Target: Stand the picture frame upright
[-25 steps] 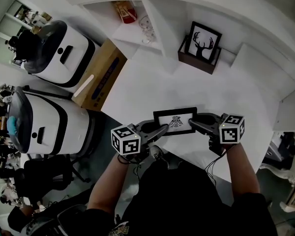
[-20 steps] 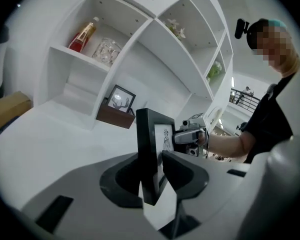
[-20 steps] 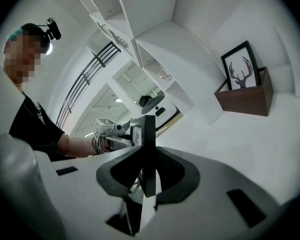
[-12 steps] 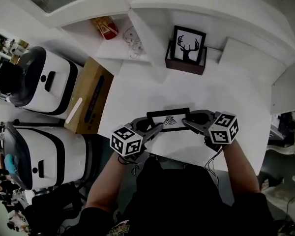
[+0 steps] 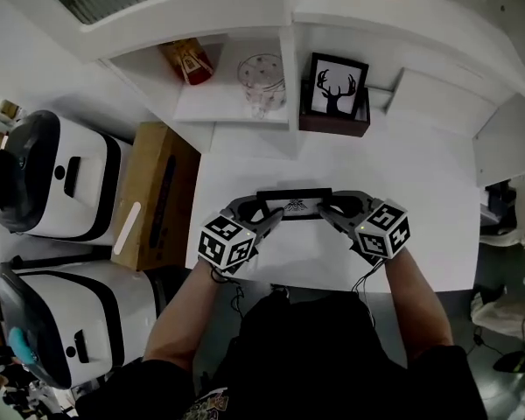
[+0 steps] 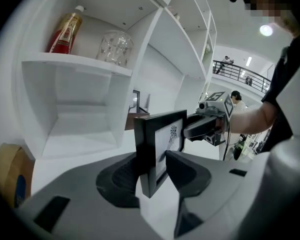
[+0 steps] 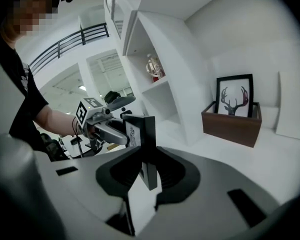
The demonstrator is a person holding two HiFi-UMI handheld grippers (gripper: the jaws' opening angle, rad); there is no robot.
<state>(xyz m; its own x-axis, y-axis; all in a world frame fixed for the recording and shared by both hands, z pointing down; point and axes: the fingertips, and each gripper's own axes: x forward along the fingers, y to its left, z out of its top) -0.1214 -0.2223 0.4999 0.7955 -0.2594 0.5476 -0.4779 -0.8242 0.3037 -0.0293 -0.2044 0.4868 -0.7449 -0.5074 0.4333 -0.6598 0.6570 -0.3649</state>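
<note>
Midway between the front and back edges of the desk (image 5: 402, 199): the picture frame (image 5: 294, 205) is held nearly upright, its long side level. We cannot tell if its lower edge touches the desk.
State of the left gripper (image 5: 269, 220): its jaws have just been opening and now stand spread, with the frame's left end between them, not squeezed.
State of the right gripper (image 5: 326, 213): it pinches the frame's right end.
Head view only: we see the frame from above as a narrow strip.
Gripper views only: we see each end edge-on, with the opposite gripper behind it.
Changed since a second ago: the frame lay flatter, nearer the front edge; now it is steeper and further in.
Count: two grippers; two frames, the second frame (image 5: 337, 87) in a brown box (image 5: 332, 122) at the back edge; one bottle (image 5: 189, 59) and one glass jar (image 5: 262, 79) on the shelf (image 5: 227, 108).
</note>
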